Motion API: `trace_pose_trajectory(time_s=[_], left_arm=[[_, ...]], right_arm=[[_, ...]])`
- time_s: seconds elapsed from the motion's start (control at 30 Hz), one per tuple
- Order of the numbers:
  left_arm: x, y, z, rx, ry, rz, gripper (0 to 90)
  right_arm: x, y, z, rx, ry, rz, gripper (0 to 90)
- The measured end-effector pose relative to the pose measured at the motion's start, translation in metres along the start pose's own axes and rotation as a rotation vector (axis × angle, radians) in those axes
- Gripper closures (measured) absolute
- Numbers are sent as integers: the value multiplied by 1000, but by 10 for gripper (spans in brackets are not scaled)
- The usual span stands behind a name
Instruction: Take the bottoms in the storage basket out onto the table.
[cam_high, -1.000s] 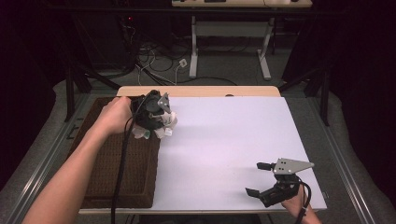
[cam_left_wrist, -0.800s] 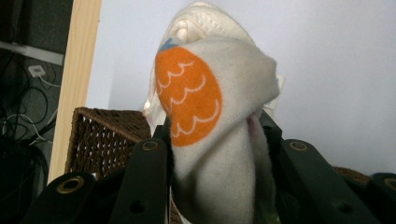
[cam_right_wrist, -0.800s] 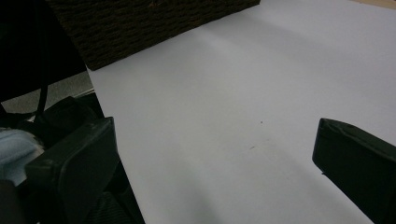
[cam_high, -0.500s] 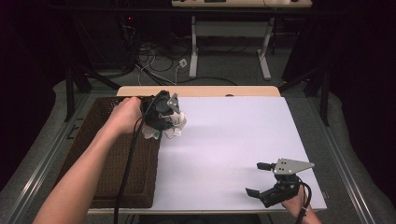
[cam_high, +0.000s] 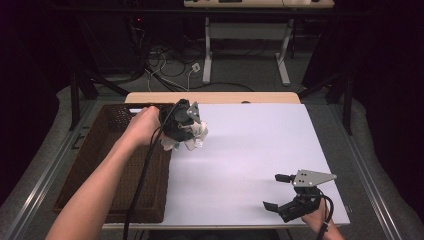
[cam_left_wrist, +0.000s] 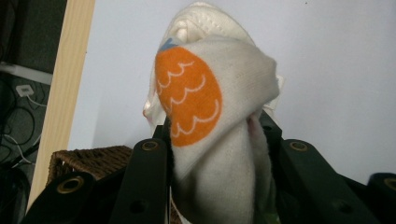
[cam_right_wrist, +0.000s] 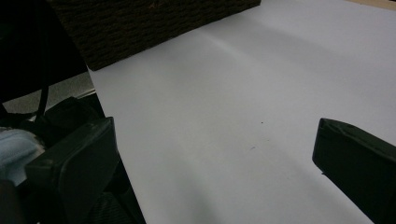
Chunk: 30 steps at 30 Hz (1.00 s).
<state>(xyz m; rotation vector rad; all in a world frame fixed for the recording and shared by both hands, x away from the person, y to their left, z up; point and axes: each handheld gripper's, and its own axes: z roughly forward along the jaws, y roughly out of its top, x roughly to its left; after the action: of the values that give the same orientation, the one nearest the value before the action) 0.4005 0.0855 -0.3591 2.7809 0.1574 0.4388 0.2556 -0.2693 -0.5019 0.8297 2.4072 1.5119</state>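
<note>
At the left side of the desk, just over the inner rim of the brown wicker basket, the left claw is clamped on a bundle of white socks. In the high view the bundle pokes out beyond the claw toward the white desk top, hanging above the line where the basket's right wall meets the sheet; whether its lowest folds touch the surface cannot be told. The left gripper view looks along the two black jaws, which rise on either side of the socks and press into the cloth, so the fabric bulges up between and past them. The nearest sock carries a round orange patch with white scalloped lines and a small blue mark at its upper edge, and a second cream layer peeks out behind it. Beyond the bundle lie the white desk top, the pale wooden edge of the desk at the left, and a corner of the basket low down. The right claw rests near the front right corner of the desk, well apart from the socks, its jaws standing wide apart with nothing between them. The right gripper view shows those jaws spread at the bottom corners over bare white surface, with the basket's woven wall across the top.
</note>
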Motion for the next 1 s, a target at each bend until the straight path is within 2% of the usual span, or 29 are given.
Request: trace_pose_trajectory(time_s=[0.47, 0.77, 1.0], left_arm=[[-4, 9, 8, -32, -1, 3, 667], [-6, 11, 16, -61, -11, -19, 667], [-8, 14, 21, -75, -18, -19, 667]], right_arm=[[0, 0, 0, 1, -2, -1, 0], [0, 0, 0, 1, -3, 0, 0], [0, 0, 0, -1, -3, 2, 0]])
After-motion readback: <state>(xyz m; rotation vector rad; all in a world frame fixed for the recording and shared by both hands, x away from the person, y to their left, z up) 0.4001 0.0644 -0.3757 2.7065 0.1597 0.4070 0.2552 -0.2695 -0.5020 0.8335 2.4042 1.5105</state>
